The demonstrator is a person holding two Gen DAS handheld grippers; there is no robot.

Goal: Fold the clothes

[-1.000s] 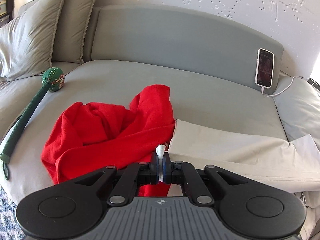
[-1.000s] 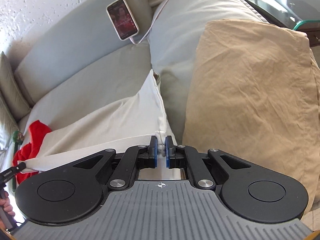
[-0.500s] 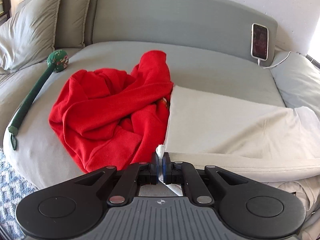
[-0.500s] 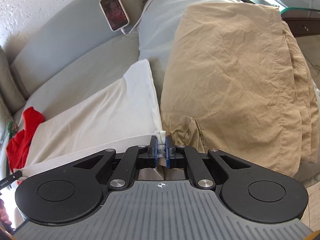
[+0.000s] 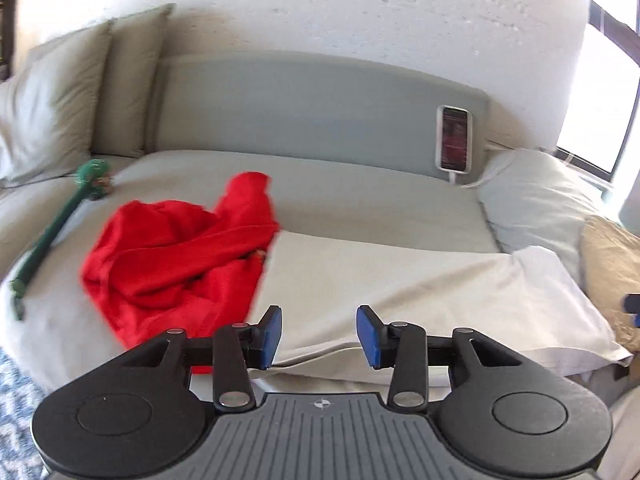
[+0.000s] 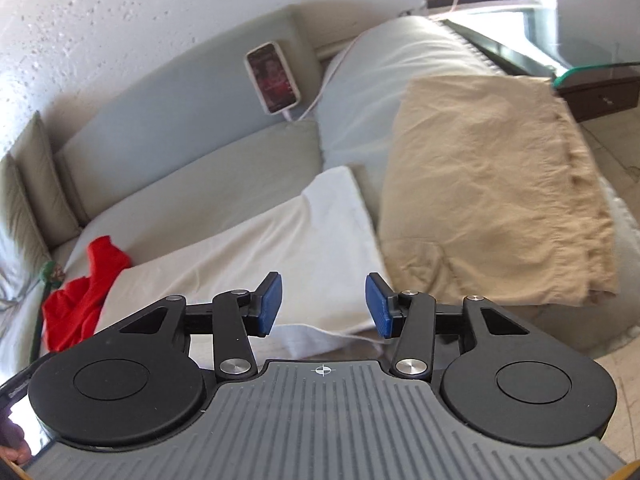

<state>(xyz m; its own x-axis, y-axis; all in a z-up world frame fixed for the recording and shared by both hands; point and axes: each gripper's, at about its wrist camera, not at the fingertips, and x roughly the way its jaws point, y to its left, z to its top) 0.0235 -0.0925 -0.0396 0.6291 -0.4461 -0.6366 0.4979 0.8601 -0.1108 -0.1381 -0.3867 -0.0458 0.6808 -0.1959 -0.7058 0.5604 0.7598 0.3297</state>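
Two grippers are recorded with jaws opening and nothing between the blue pads. The left gripper [image 5: 318, 334] hangs over the near hem of the cream garment [image 5: 420, 296]; the right gripper [image 6: 323, 306] hangs over that garment's [image 6: 256, 256] near right corner, where the cloth lies slack and slightly rumpled.

The cream garment lies flat on the grey sofa seat [image 5: 360, 204], folded into a long band. Its long axis runs left to right across the seat in the left wrist view, parallel to the front edge. Its left end meets the red garment [image 5: 180, 256]; its right end, whiter in the sun, reaches the tan pillow [image 6: 488, 184]. The fabric is smooth, matte woven cloth with one soft crease along the near edge.

The red garment is a crumpled, fleecy heap, one lobe pointing toward the backrest. Left of it a green stuffed toy [image 5: 52, 236] with a long thin body lies diagonally, well apart from the cream garment.

Open seat remains behind both garments, up to the grey backrest [image 5: 320, 112]. A phone [image 5: 454, 142] leans upright against the backrest, its white cable trailing right. The tan pillow is wrinkled cotton and closes off the right side. Grey cushions [image 5: 80, 96] stand at the far left.
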